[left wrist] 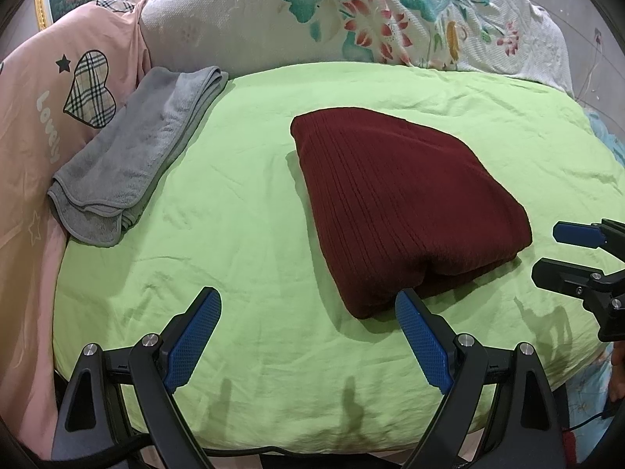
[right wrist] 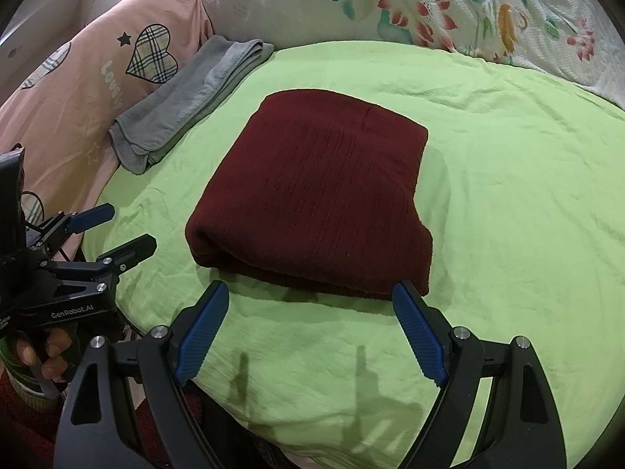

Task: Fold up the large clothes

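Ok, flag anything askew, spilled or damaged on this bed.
Nothing stands out. The maroon garment lies folded flat on the green sheet, and the grey towel is folded beside the pink pillow. No spill or tear shows.

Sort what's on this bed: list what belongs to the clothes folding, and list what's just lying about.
Part of the job:
- dark red knit garment, lying folded on the green sheet
- left gripper, open and empty
- right gripper, open and empty

Lying about:
- folded grey towel
- pink bedding with plaid hearts
- floral cover
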Action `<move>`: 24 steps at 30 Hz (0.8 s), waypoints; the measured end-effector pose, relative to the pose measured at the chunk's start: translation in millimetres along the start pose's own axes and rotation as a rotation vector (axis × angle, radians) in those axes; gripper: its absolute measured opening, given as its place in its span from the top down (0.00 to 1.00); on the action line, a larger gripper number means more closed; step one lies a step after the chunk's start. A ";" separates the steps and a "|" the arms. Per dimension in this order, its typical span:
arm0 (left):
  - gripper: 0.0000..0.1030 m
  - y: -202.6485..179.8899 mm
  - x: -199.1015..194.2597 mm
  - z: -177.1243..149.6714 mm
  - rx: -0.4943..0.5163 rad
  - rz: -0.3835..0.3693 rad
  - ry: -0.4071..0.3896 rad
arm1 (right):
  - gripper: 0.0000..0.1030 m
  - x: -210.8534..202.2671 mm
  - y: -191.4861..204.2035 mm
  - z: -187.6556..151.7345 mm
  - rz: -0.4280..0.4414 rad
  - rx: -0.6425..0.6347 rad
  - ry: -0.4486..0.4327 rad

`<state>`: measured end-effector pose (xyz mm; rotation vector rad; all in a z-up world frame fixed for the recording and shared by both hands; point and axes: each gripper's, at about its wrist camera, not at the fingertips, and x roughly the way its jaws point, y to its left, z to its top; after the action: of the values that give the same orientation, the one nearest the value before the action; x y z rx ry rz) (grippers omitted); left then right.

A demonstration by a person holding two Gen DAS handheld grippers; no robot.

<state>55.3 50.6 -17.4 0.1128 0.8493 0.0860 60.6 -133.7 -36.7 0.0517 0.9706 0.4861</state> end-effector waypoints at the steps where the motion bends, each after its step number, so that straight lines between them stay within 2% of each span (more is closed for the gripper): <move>1: 0.11 -0.3 -0.2 -0.2 0.000 0.001 0.000 | 0.17 0.2 -0.1 -0.8 0.000 0.000 0.000; 24: 0.11 -0.9 -2.8 3.7 0.002 0.003 -0.006 | 0.16 -1.9 0.6 1.9 0.001 -0.002 -0.004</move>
<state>56.2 49.1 -13.0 0.1162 0.8434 0.0878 61.0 -133.6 -34.0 0.0511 0.9663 0.4881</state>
